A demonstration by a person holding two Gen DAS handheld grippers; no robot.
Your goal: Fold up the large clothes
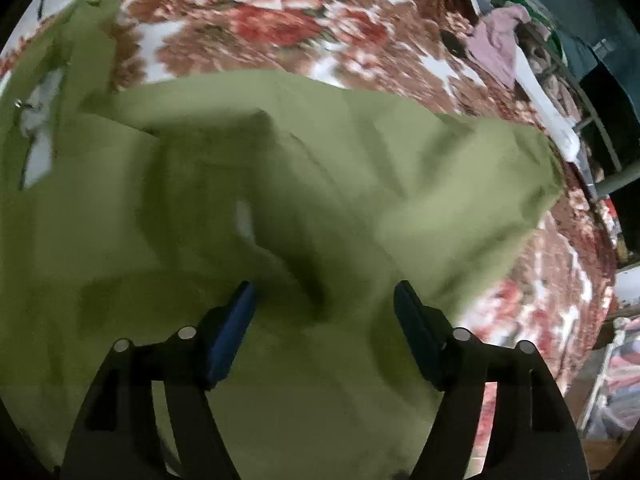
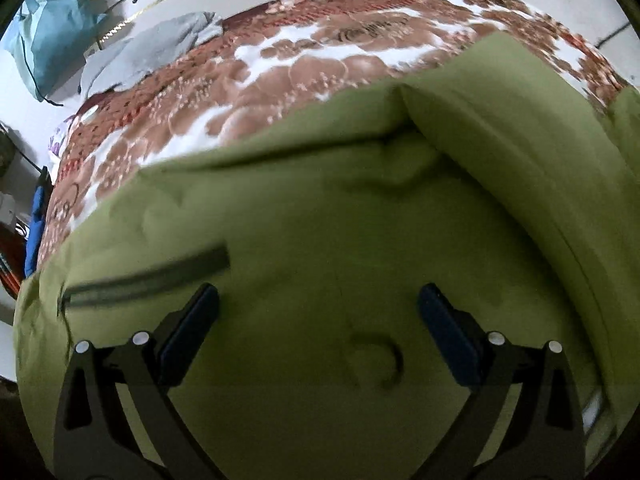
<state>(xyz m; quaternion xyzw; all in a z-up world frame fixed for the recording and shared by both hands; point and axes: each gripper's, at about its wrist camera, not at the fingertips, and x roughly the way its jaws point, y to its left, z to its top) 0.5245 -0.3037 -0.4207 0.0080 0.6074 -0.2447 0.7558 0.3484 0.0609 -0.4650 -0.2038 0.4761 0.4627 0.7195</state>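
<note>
An olive-green garment [image 1: 240,184] lies spread on a floral bed cover [image 1: 280,28], rumpled into soft folds. My left gripper [image 1: 326,292] points down over a raised fold of it, jaws wide apart, pads clear of the cloth. In the right wrist view the same green garment [image 2: 340,248] fills the lower frame, with a grey zipper [image 2: 148,276] at the left and a folded-over flap [image 2: 520,152] at the right. My right gripper [image 2: 318,298] hangs open above the flat cloth, nothing between its fingers.
The floral bed cover [image 2: 280,80] extends beyond the garment. A grey cloth [image 2: 152,56] and a teal bag [image 2: 52,32] lie at the far left by the wall. A pink cloth [image 1: 496,44] and a metal frame [image 1: 600,136] stand at the bed's right edge.
</note>
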